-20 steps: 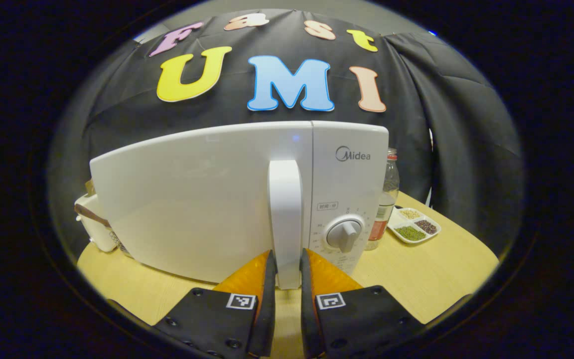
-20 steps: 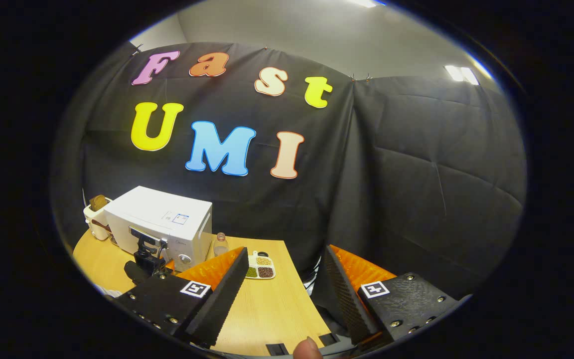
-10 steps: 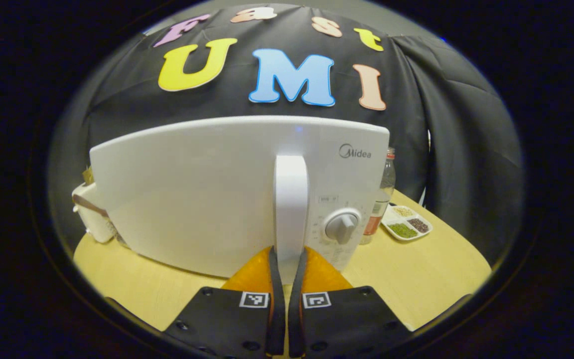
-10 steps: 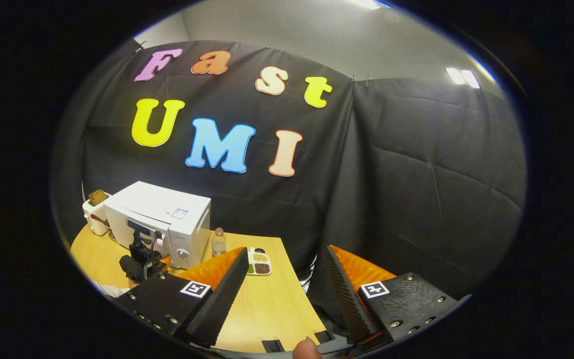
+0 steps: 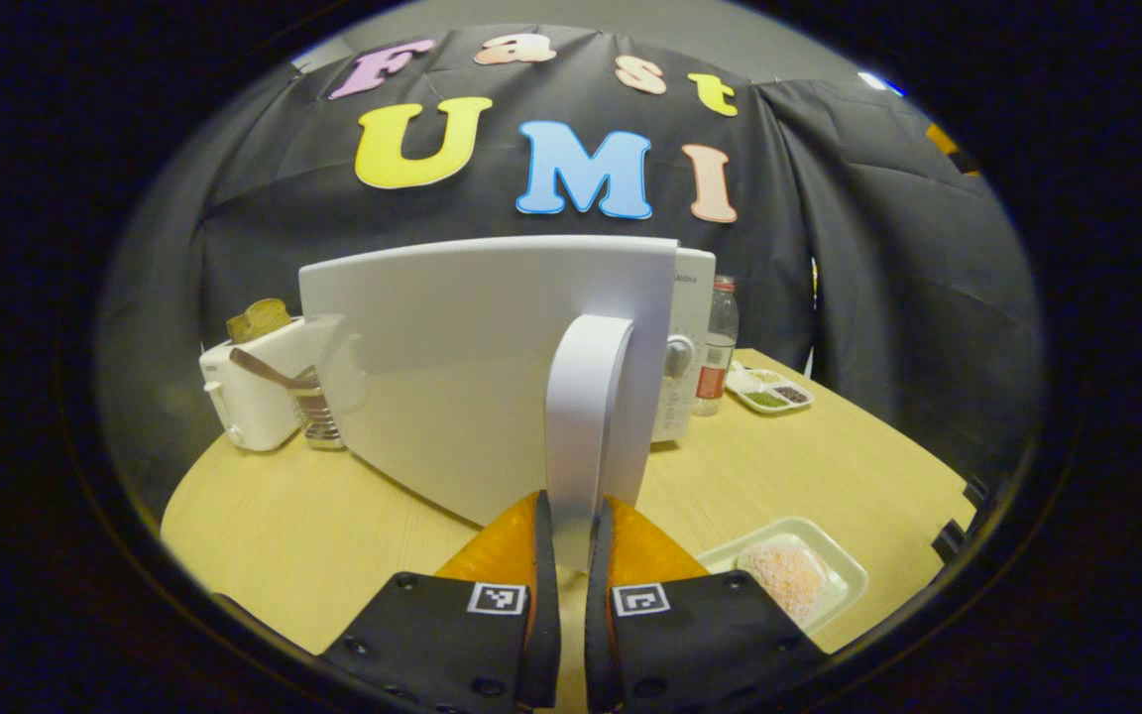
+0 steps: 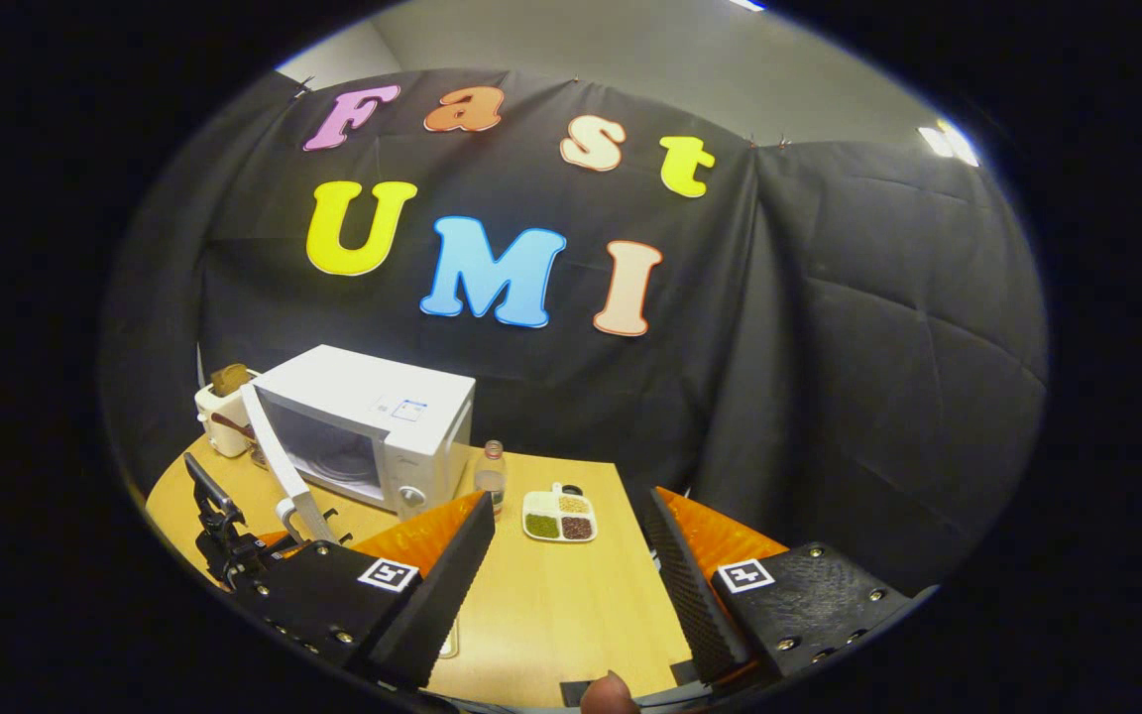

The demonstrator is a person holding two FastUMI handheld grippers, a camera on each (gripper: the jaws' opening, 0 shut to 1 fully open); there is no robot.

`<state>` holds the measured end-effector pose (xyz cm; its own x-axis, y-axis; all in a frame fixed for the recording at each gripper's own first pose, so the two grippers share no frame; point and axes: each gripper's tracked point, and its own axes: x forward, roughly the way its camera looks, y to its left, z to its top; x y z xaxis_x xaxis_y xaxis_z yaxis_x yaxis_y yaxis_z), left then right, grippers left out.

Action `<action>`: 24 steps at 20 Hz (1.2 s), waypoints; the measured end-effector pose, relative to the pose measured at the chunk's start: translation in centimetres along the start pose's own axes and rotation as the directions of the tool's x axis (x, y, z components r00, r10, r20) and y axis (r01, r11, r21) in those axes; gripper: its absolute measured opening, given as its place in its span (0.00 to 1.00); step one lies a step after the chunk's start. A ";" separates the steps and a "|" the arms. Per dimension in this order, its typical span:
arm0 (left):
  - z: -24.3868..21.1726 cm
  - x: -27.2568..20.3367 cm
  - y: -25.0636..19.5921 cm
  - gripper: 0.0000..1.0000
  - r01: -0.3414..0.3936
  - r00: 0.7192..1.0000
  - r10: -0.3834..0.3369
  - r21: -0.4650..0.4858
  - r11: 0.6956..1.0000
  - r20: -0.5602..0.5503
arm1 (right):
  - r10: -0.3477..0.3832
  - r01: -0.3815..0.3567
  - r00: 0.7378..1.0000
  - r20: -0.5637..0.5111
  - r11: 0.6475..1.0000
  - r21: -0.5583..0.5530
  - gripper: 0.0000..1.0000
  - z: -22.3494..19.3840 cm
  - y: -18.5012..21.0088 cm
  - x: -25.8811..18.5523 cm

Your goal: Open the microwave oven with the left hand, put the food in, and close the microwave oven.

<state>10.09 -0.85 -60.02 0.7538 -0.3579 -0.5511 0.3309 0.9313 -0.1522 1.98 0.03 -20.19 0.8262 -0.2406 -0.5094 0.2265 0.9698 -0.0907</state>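
The white microwave (image 6: 388,436) stands at the back left of the table with its door (image 5: 452,367) swung partly open, and its dark cavity shows in the right gripper view. My left gripper (image 5: 571,511) is shut on the lower end of the door's white vertical handle (image 5: 586,416). It appears in the right gripper view as the left gripper (image 6: 279,535) at the door's handle (image 6: 298,511). A pale mound of food on a white tray (image 5: 844,565) lies on the table just right of my left fingers. My right gripper (image 6: 566,575) hangs open and empty above the table's near right side.
A clear bottle (image 5: 718,342) and a divided dish of grains (image 5: 767,392) sit right of the microwave. A white toaster (image 5: 246,397) and a cup holding a spoon (image 5: 313,421) are on its left. The wooden table's edge (image 6: 650,555) runs near my right gripper.
The left gripper has pulled the handle back and leftwards, swinging the door from shut to partly open. The food tray has come into the left gripper view. The right gripper stayed open.
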 end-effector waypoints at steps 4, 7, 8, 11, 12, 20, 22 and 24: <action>-1.3 -3.5 2.9 0.26 0.005 1.000 -0.006 -0.020 1.000 -0.028 | 0.107 -0.107 0.993 -0.058 0.994 0.003 0.94 -2.6 4.9 3.1; -2.0 -5.6 5.2 0.27 0.009 0.999 -0.011 -0.041 0.999 -0.034 | 0.125 -0.119 0.984 -0.127 0.992 0.051 0.94 -5.5 7.5 4.7; -2.3 -6.3 6.1 0.27 0.007 0.999 -0.009 -0.048 0.999 -0.040 | 0.142 -0.134 0.977 -0.158 0.989 0.059 0.94 -6.7 8.7 5.0; -2.9 -8.2 8.4 0.28 0.016 0.999 -0.021 -0.093 0.996 -0.047 | 0.187 -0.178 0.955 -0.230 0.982 0.061 0.94 -9.9 11.7 5.9; -3.2 -8.6 9.3 0.31 0.017 0.998 -0.024 -0.125 0.992 -0.053 | 0.212 -0.198 0.943 -0.256 0.977 0.077 0.94 -11.0 12.7 6.1; -4.5 -13.6 18.8 0.31 -0.153 0.988 0.145 -0.235 0.960 -0.052 | 0.292 -0.229 0.810 -0.508 0.956 0.184 0.92 -22.3 17.2 8.2; -4.7 -15.0 20.9 0.28 -0.202 0.979 0.194 -0.249 0.947 -0.057 | 0.313 -0.235 0.779 -0.544 0.949 0.209 0.92 -24.2 18.2 8.5; -4.4 -16.4 22.4 0.20 -0.250 0.968 0.245 -0.253 0.934 -0.053 | 0.326 -0.248 0.755 -0.569 0.945 0.212 0.92 -25.8 19.2 9.0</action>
<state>2.64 26.14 -57.97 0.7805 -0.1147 -0.6146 -0.0234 0.9770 -0.2121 0.47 17.48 -48.61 0.4042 0.1577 -0.9010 0.1184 0.9677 0.2224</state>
